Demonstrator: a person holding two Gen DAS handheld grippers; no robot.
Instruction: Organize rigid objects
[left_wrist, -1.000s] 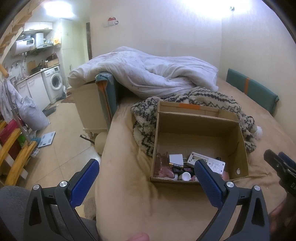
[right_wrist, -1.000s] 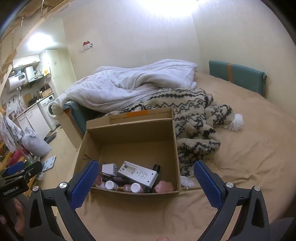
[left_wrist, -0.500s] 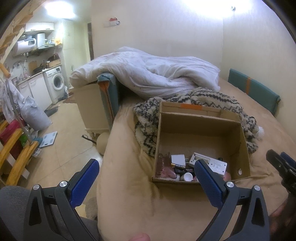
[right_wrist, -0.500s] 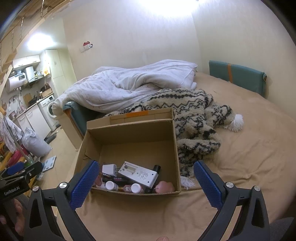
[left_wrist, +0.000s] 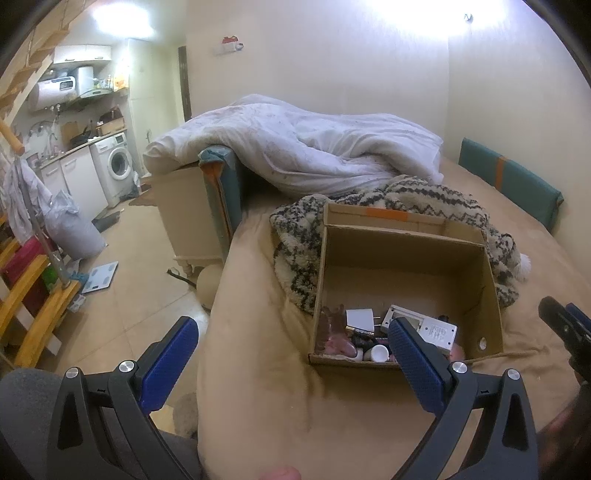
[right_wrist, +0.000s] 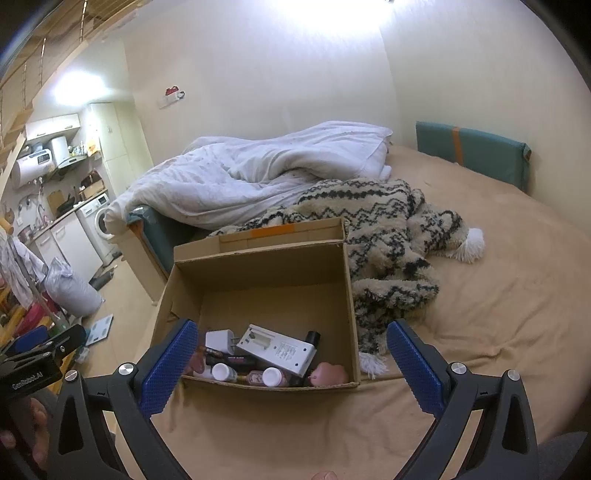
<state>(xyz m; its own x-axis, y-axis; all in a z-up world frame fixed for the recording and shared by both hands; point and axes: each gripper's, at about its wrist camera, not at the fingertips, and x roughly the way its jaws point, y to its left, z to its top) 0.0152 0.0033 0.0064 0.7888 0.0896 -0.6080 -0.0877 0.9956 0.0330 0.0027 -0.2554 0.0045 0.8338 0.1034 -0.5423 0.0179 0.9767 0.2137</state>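
Both tongs are held spread wide, with nothing pinched between the blue, dimpled pads: the left gripper (left_wrist: 291, 341) hangs over the near edge of the bed, the right gripper (right_wrist: 291, 345) is aimed straight at the cardboard box (right_wrist: 258, 266).

Compared with a second ago, very little has changed. In the left view the box has drifted slightly to the right and downward, which suggests a small shift of that hand; the right view is matched almost exactly. The contents of the box are seen in the same places. For the task, this is read as a pause or a slow approach, with no item being carried.

The box is made of plain brown corrugated card, open-topped, with one flap raised at the back and a strip of orange tape on it. It rests on a tan bedsheet (right_wrist: 498, 295), soft and lightly wrinkled. The rigid objects are gathered along its near wall: a flat white rectangular device (right_wrist: 277, 349) with printed text, a small white plug adapter (right_wrist: 218, 341), two small bottles with round white caps (right_wrist: 271, 376), a dark tube and a rounded pink piece (right_wrist: 328, 373). A shaggy cream throw (right_wrist: 388, 221) with dark zigzags lies touching the box's far and right sides, and a crumpled white duvet (right_wrist: 258, 173) is heaped behind.
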